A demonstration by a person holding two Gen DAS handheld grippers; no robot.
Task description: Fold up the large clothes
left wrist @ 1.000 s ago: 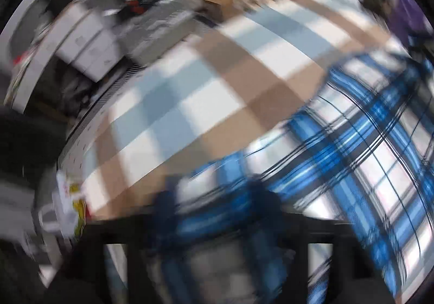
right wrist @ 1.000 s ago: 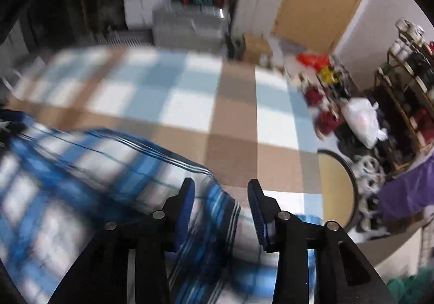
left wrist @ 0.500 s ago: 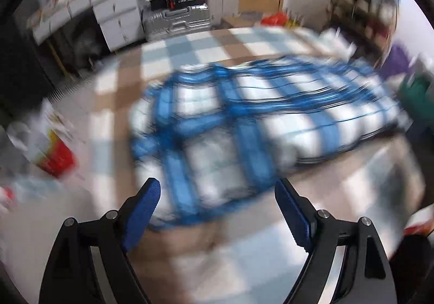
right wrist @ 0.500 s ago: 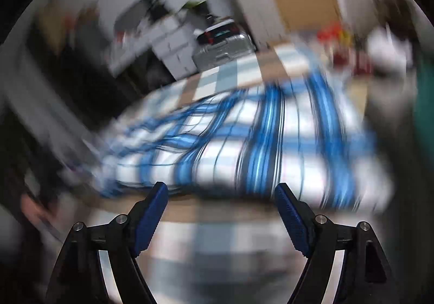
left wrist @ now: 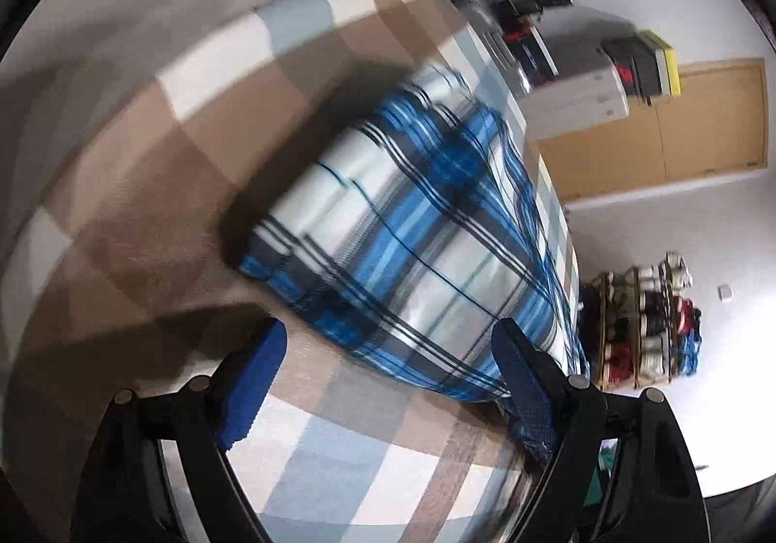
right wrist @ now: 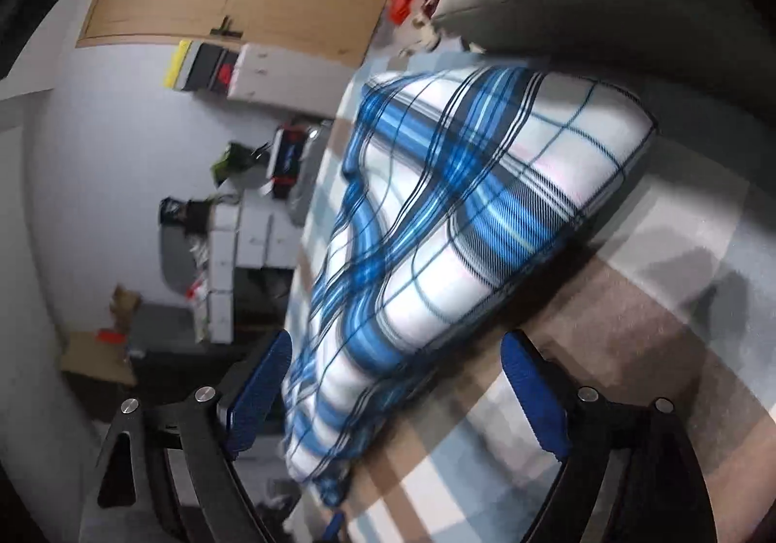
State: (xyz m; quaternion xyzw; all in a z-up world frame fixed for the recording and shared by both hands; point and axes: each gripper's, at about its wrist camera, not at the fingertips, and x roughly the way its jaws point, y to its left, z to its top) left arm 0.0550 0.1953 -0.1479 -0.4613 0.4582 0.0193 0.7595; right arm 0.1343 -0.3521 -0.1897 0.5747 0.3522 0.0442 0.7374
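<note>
Left wrist view: we count one blue plaid garment [left wrist: 412, 232] at centre on one checked cloth [left wrist: 145, 203], our left gripper [left wrist: 388, 373] released, our right gripper [right wrist: 395, 388] having just been opening, its pads clear of the fabric.

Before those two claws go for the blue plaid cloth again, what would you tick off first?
1. Left claw open and empty: ok, its jaws stand wide with nothing between the pads.
2. Right claw open and empty: ok, its jaws have just been opening; the cloth's edge shows in the gap, but the pads do not press on it.
3. Blue plaid cloth resting on the checked cover: ok.
4. Cloth lying smooth: not ok, its far side ripples in the right view.
5. Cloth edges neatly lined up: cannot tell, the picture is blurred.
6. Clear path to the near edge: ok, nothing lies between claws and cloth.
</note>
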